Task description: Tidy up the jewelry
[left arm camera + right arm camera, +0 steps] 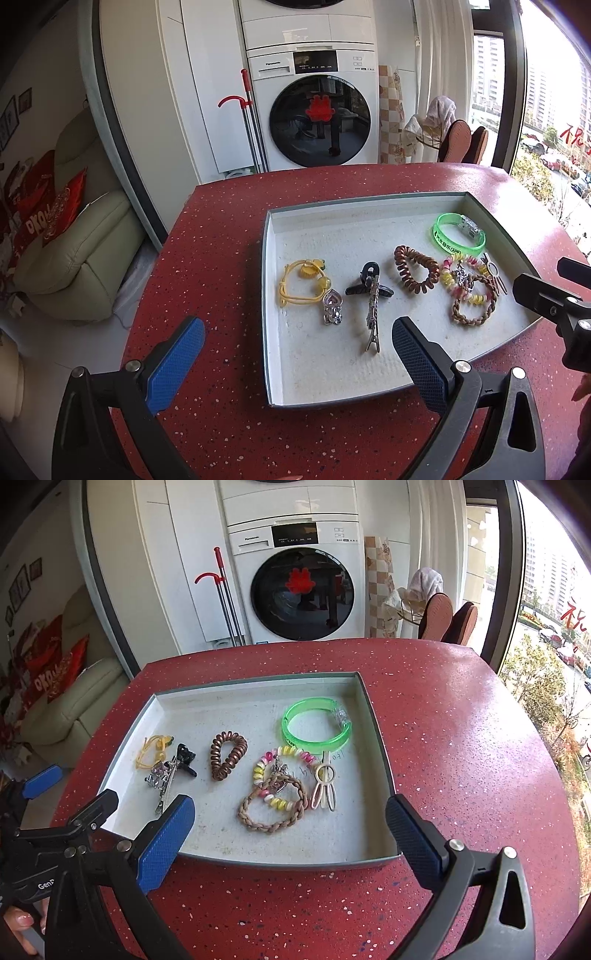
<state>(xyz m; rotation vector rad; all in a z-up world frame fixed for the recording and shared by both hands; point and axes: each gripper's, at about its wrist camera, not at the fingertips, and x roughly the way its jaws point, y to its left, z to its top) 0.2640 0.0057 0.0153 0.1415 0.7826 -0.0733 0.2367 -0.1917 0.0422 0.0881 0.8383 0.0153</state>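
A shallow grey tray (271,258) (376,731) lies on the red speckled table and holds the jewelry. In it are a green bangle (459,233) (316,725), a brown coil hair tie (415,275) (228,755), a braided brown bracelet (474,304) (273,806) overlapping a pink and yellow bead bracelet (461,278) (273,771), a white clip (324,786), a black claw clip (368,284) (185,760), a silver hair clip (372,321) (166,782), a heart charm (331,306) and a yellow hair tie (303,282) (151,751). My left gripper (295,354) and right gripper (291,830) both stand open and empty over the tray's near edge.
The red table (207,258) (461,738) ends in a rounded edge at left and far side. Beyond it stand a white washing machine (317,110) (299,587), a mop with a red handle (249,122), chairs (447,622) and a cream sofa (74,240). A window is on the right.
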